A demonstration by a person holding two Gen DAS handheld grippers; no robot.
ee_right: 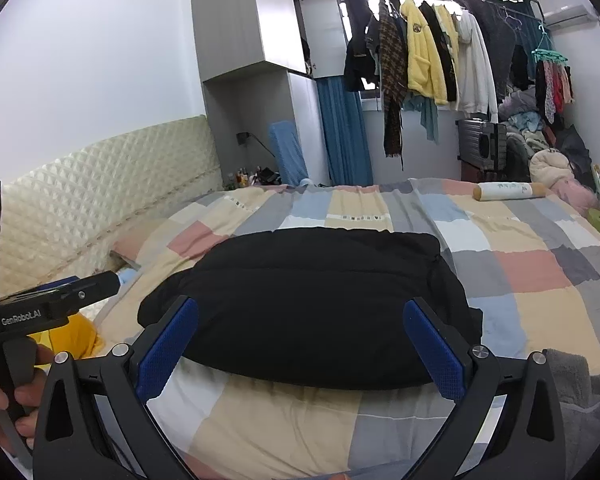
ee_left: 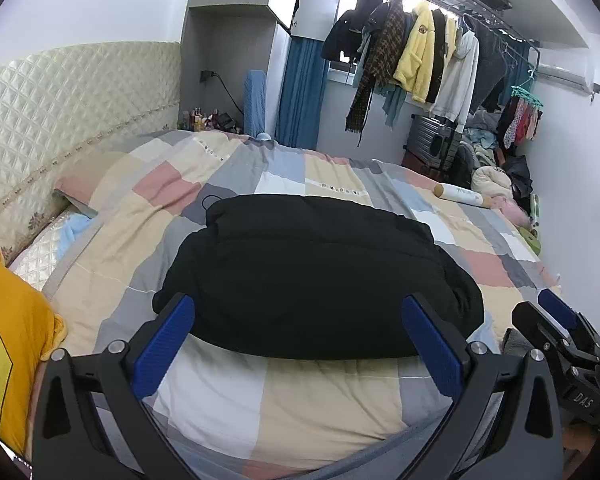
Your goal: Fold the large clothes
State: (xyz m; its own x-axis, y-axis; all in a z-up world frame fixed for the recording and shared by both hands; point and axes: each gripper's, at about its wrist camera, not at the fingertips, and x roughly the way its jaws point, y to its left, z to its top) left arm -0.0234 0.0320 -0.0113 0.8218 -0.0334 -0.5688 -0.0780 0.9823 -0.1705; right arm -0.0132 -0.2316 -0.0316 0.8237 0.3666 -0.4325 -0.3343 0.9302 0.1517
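Observation:
A black garment (ee_left: 312, 276) lies folded into a compact bundle in the middle of the bed; it also shows in the right wrist view (ee_right: 312, 300). My left gripper (ee_left: 300, 336) is open and empty, its blue pads (ee_left: 164, 344) spread wide just short of the bundle's near edge. My right gripper (ee_right: 300, 340) is open and empty in the same stance. The right gripper also shows at the right edge of the left wrist view (ee_left: 556, 320), and the left gripper shows at the left of the right wrist view (ee_right: 60, 296), held by a hand.
The bed carries a patchwork quilt (ee_left: 332, 400) with a padded cream headboard (ee_left: 60, 120) on the left. A yellow garment (ee_left: 8, 340) lies at the near left. A white cylinder (ee_right: 508, 191) rests at the far right. Hanging clothes (ee_right: 424, 52), a suitcase (ee_right: 482, 146) and clothes piles stand behind.

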